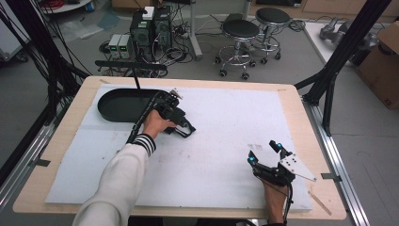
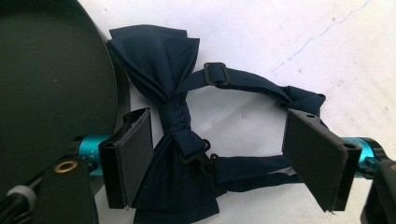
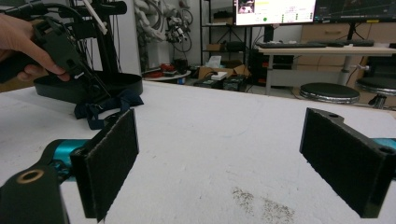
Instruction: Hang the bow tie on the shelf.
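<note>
A navy bow tie (image 2: 180,119) with its strap and clasp lies flat on the white mat, right beside the rim of a black oval tray (image 2: 51,79). My left gripper (image 2: 224,158) hangs over it, open, with the knot and the strap loop between the pads (image 2: 133,149); neither pad presses on the cloth. From above, the left gripper (image 1: 165,104) covers the tie at the tray's (image 1: 117,104) right end. My right gripper (image 1: 265,153) rests near the front right of the mat, open with nothing in it (image 3: 219,158). Ahead of it are the bow tie (image 3: 105,107) and the left gripper (image 3: 60,46).
A white mat (image 1: 211,141) covers most of the wooden table (image 1: 61,141). Dark specks (image 3: 261,205) mark the mat near the right gripper. Behind the table stand stools (image 1: 240,33), computer boxes (image 1: 150,28) and cables; a cardboard box (image 1: 383,61) sits at the right.
</note>
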`<state>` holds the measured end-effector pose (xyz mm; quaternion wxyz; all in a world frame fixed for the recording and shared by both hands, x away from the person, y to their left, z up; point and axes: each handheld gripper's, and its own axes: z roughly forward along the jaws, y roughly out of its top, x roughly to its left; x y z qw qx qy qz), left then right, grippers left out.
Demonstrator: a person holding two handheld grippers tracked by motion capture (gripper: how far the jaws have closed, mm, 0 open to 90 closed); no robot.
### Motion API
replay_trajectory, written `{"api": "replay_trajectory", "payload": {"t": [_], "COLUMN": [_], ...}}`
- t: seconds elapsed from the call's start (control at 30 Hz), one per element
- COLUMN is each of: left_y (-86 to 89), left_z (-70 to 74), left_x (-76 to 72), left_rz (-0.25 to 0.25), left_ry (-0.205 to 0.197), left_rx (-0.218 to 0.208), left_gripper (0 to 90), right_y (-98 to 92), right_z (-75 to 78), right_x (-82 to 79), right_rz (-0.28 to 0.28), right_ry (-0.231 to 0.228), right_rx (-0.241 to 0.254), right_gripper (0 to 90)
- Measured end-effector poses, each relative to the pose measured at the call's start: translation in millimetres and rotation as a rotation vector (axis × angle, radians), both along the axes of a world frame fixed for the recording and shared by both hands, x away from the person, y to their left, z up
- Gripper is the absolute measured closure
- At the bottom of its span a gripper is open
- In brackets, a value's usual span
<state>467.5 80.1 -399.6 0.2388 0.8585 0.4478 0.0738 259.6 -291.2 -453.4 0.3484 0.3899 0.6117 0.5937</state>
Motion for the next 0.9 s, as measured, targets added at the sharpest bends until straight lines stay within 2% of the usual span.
{"api": "replay_trajectory", "payload": {"t": [0.23,0.33,0.43,0.57,0.63,0.9], "left_y": [-0.2,-0.8,-0.4,0.0,0.1,2.0], "left_z": [-5.8,-8.4,-8.5,-7.7,-6.3,0.6], "left_x": [3.5,5.2,6.5,7.1,6.6,3.5], "left_rz": [0.001,0.012,0.013,0.016,0.012,0.000], "left_ry": [0.011,-0.001,-0.006,0.002,-0.002,-0.011], "left_rx": [0.011,0.018,0.007,0.006,-0.003,-0.020], "left_gripper": [25.1,25.3,25.8,26.7,26.7,27.0], "right_y": [-1.0,-1.0,-1.2,-1.2,-1.6,-1.2], "right_z": [-0.1,-0.2,-0.2,-0.3,-0.3,-0.3], "right_x": [0.1,-0.7,-0.6,-0.8,0.0,-0.6], "right_rz": [-0.002,-0.003,-0.006,-0.006,-0.008,-0.007], "right_ry": [-0.004,0.000,0.000,0.005,-0.006,0.004], "right_rx": [0.005,0.019,0.020,0.022,0.016,0.022], "right_gripper": [10.8,10.8,10.8,10.8,10.8,10.8]}}
